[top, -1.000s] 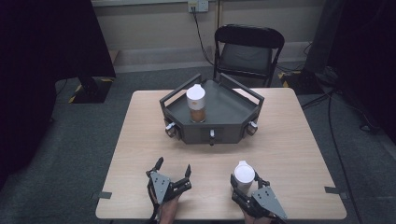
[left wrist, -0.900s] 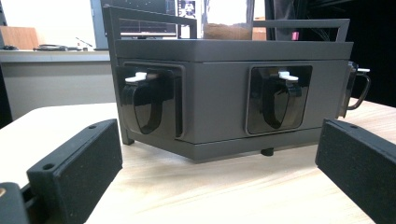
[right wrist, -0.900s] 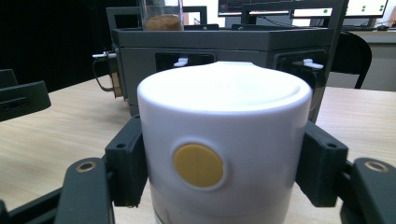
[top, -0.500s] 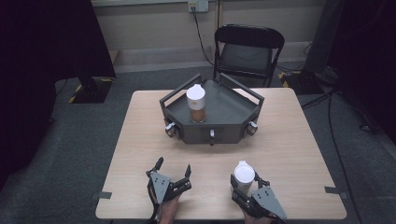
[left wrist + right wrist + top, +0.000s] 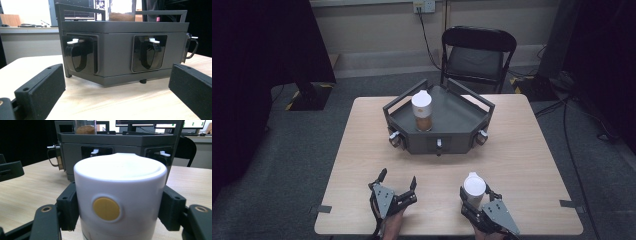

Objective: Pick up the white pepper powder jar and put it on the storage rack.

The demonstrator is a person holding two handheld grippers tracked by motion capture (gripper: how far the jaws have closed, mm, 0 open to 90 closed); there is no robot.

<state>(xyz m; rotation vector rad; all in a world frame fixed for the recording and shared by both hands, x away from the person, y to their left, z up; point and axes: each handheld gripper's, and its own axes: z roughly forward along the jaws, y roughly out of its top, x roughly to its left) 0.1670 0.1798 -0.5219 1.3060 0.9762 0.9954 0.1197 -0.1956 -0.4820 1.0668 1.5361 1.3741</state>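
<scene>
Fingers of the right gripper [image 5: 120, 217] are pinching a white-lidded canister [image 5: 120, 202], one pad on each side of its body, with a yellow button on the lid facing back toward the hand. The canister stands upright on the tabletop [image 5: 362, 150], near the person's edge. Fingers of the left gripper [image 5: 398, 181] are spread wide with nothing between them, resting low on the tabletop and pointing at the front of a dark dispenser tray [image 5: 457, 142] ahead of them. On that tray, well beyond both sets of fingers, stands a second canister [image 5: 422, 111] with what looks like brown powder in its lower half, though the contents are hard to make out. Judging by this, one canister is already placed on the tray, and the gripped one is secured but not yet lifted or carried over.
</scene>
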